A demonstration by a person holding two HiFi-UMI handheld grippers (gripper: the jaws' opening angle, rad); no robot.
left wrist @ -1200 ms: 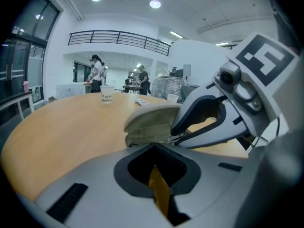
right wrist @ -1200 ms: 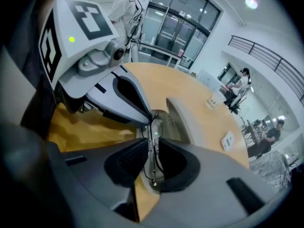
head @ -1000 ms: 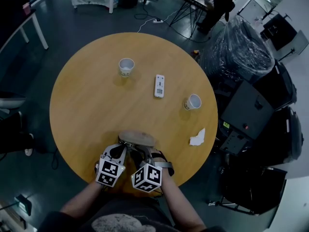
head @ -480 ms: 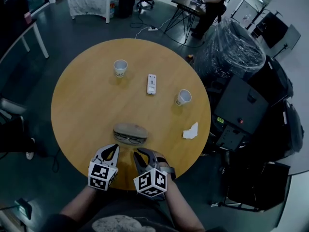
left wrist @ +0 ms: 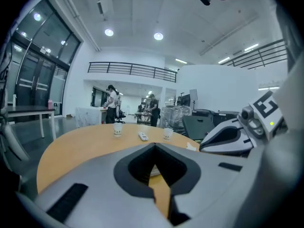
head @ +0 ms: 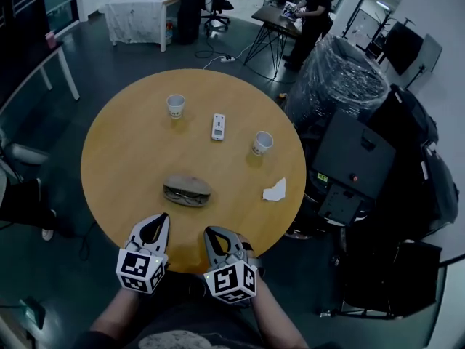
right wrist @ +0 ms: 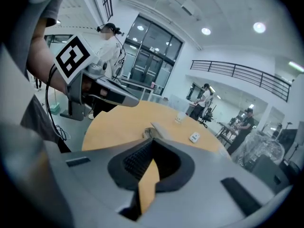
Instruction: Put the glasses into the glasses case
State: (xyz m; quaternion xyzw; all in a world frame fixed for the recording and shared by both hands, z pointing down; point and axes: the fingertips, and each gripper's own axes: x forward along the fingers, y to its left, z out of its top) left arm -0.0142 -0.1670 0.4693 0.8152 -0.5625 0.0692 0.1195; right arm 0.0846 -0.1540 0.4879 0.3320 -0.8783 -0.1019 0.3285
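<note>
The glasses case [head: 187, 189] is lying mid-table [head: 123, 144], the glasses [head: 183, 197] seemingly resting in its open near side. The left gripper [head: 158, 221] and right gripper [head: 214, 233] are being held closed, empty, at the near edge. The lid is probably best being lowered gently while the case is being steadied.

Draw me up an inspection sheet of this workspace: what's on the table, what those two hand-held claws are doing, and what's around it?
Surface: round wooden table.
Job's things: glasses case lies open near the person; glasses seem to lie inside it.
Clutter: paper cup, second paper cup, remote, crumpled tissue.
Grippers: left gripper and right gripper hover at the near edge, jaws together, holding nothing.
Cables: power strip with cord on the floor beyond the table; nothing seen on the table.
Surroundings: people at desks, plastic-wrapped bundle, black cases.
</note>
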